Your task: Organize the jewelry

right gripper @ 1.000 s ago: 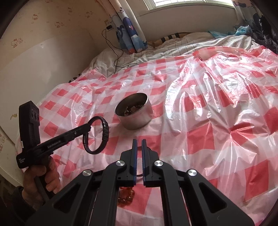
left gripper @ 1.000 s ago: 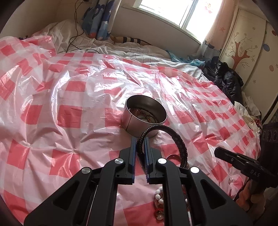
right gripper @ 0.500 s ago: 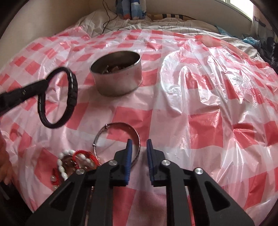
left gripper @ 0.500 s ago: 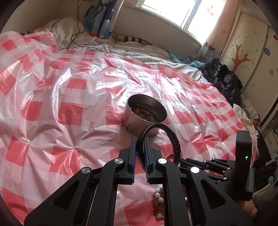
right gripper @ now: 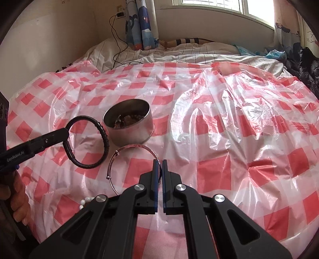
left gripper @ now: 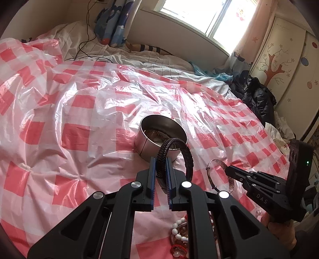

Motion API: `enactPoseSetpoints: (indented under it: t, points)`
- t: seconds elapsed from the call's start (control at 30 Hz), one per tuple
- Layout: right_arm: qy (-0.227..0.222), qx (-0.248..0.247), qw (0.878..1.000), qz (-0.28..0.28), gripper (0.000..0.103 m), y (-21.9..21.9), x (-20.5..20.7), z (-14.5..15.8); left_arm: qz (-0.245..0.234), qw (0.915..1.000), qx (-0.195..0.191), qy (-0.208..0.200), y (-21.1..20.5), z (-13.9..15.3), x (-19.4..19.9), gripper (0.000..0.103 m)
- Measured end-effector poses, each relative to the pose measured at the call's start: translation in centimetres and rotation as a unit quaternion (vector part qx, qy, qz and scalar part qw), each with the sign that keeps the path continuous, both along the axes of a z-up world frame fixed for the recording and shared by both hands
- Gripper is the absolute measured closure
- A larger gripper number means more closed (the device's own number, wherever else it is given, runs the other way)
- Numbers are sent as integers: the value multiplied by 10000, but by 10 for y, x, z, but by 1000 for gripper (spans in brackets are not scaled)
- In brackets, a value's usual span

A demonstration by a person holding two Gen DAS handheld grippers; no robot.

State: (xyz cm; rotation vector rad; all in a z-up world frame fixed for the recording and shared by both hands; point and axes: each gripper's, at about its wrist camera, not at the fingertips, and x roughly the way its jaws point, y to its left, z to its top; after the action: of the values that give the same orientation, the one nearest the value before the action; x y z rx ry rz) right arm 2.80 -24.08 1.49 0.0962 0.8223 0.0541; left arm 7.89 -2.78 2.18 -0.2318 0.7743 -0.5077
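1. Red-and-white checked plastic sheeting [right gripper: 217, 171] covers a bed; behind it lie striped bedding, a blue patterned curtain [right gripper: 141, 25] and a bright window [left gripper: 201, 18]; a black cable [right gripper: 115, 39] trails from a wall socket onto the bedding.
2. Near the middle of the sheet stands a round metal tin [right gripper: 129, 123], open at the top, with a tangle of jewelry inside (too jumbled to tell piece from piece).
3. The left gripper [left gripper: 159, 169] has its blue-padded fingers [left gripper: 152, 175] pinching a black braided bracelet [right gripper: 87, 142]; the ring stands upright off the sheet, just in front of the tin on its left side in the right wrist view.
4. The right gripper [right gripper: 159, 169] has just been closing; its fingers are now pressed onto the rim of a thin silver bangle [right gripper: 127, 151], which rests on the sheet just in front of the tin.
5. A white bead strand [left gripper: 179, 233] and red beaded pieces [left gripper: 177, 249] lie in a small heap on the sheet, below the left gripper; a person's hand [right gripper: 18, 201] holds that gripper's handle.
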Motion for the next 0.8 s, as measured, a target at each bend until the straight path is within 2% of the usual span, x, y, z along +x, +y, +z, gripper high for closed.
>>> enactPoseSetpoints:
  t: [0.23, 0.4, 0.53, 0.63, 0.7, 0.8]
  points:
    - [-308, -12, 9995, 29, 99, -1, 30, 21, 101, 9994, -316, 32, -12, 4, 40, 94]
    - [-378, -66, 9992, 117, 99, 2, 54, 26, 160, 9998, -128, 43, -33, 3, 78, 94]
    - [-416, -186, 9986, 258, 99, 13, 76, 28, -1, 9981, 232, 575, -47, -12, 99, 91]
    - [-384, -294, 9981, 376, 99, 24, 94, 23, 113, 9970, 277, 709, -39, -13, 97, 71]
    - [-326, -339, 9979, 451, 99, 32, 104, 18, 345, 9972, 142, 651, -24, -6, 91, 55]
    - [-111, -497, 9970, 587, 98, 45, 115, 4, 643, 9962, 21, 593, 0, 2, 80, 52]
